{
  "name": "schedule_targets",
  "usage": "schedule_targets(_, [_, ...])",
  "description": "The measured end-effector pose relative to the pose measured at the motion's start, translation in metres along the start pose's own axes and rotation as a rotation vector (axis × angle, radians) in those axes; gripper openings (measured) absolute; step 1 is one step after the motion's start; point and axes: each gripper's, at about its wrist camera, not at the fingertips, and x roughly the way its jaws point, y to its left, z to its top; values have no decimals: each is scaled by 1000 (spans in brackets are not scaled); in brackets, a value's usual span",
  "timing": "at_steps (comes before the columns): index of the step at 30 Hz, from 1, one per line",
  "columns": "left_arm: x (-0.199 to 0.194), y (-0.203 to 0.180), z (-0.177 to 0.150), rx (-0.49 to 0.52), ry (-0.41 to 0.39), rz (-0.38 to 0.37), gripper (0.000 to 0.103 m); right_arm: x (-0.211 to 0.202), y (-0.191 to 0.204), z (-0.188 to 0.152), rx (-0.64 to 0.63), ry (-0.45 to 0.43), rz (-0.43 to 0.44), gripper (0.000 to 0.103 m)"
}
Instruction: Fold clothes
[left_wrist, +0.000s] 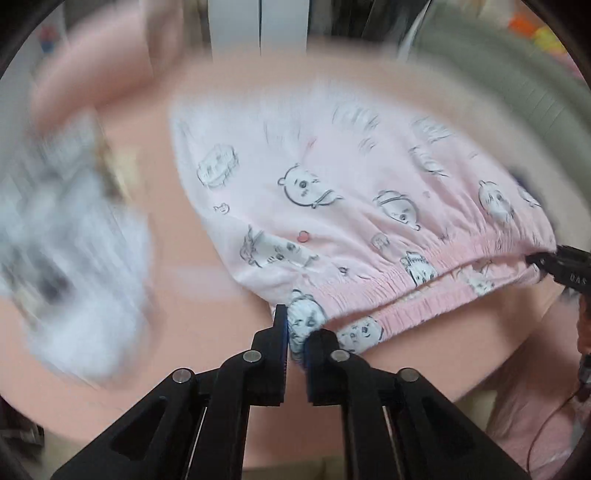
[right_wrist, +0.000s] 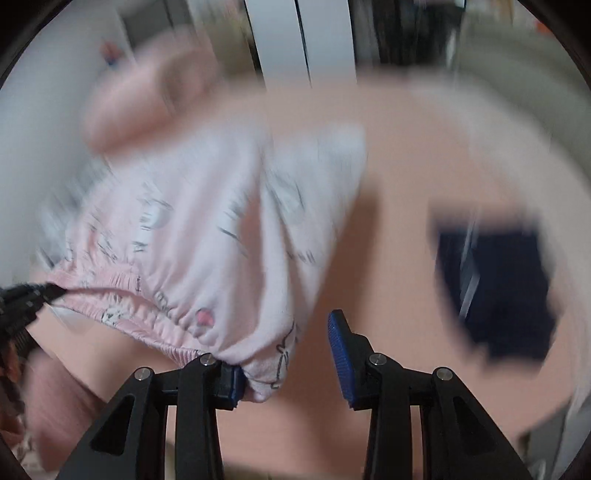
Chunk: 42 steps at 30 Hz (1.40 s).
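Left tongs pinching one shorts waistband

Left claw: bare pink bed surface beneath and to its left, open as far as a blurred white-grey garment heap. Right claw: free bed surface just ahead-right; a dark navy folded garment lies farther right.

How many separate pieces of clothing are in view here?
3: the pink printed shorts in the middle, a blurred white-grey heap to their left, and a dark blue piece to their right. The blur may hide more.
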Motion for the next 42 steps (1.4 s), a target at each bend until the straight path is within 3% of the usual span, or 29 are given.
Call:
schedule_targets(2, [50,-2,-29,0,125,-36,8,37,-1,-20,-1,105,-32,38])
schedule_targets(3, [55,-4,-34,16,137,-31,8,40,2,-25,-17,93,-52,38])
schedule_targets(6, [40,-3,-29,36,100,-14,20,22,5,-24,-26,26,-87,39])
schedule_targets(7, [35,-2,-27,35,81,-12,29,15,6,-24,-19,2,-92,39])
schedule_targets(11, [-2,1,-26,91,-53,-34,31,-13,12,-26,-57,-74,-103,41])
schedule_targets(12, [-9,1,-27,114,-73,-59,31,-14,17,-28,-80,-61,-106,52])
schedule_targets(13, [-9,-3,-28,145,-72,-64,31,-11,25,-31,-108,-30,-108,64])
schedule_targets(16, [5,-20,-31,245,-34,-51,31,4,33,-32,-169,76,-110,66])
schedule_targets(18, [14,-31,-34,312,-8,-43,31,1,31,-34,-162,71,-154,66])
schedule_targets(21, [28,-47,-37,412,30,-30,31,-16,27,-28,-108,-9,-106,66])
schedule_targets(24, [41,-64,-41,512,68,-16,31,-2,22,-23,-77,32,-82,66])
schedule_targets(27, [35,-58,-34,445,28,2,18,9,19,-20,-30,66,-56,63])
schedule_targets(29, [29,-53,-30,387,-5,14,2,15,17,-19,0,88,-38,54])
schedule_targets(32, [13,-17,-26,233,-30,66,1,5,23,-22,-83,78,-125,53])
schedule_targets(35, [3,15,-33,130,19,-51,2,-16,21,-27,-119,62,-167,54])
schedule_targets(36, [1,17,-36,136,15,-81,2,-24,17,-28,-108,52,-154,54])
schedule_targets(38, [0,4,-40,199,-7,-66,3,-40,19,-29,-79,10,-133,54])
schedule_targets(42, [11,-34,-37,312,18,-89,4,-51,53,-24,-105,-61,-47,54])
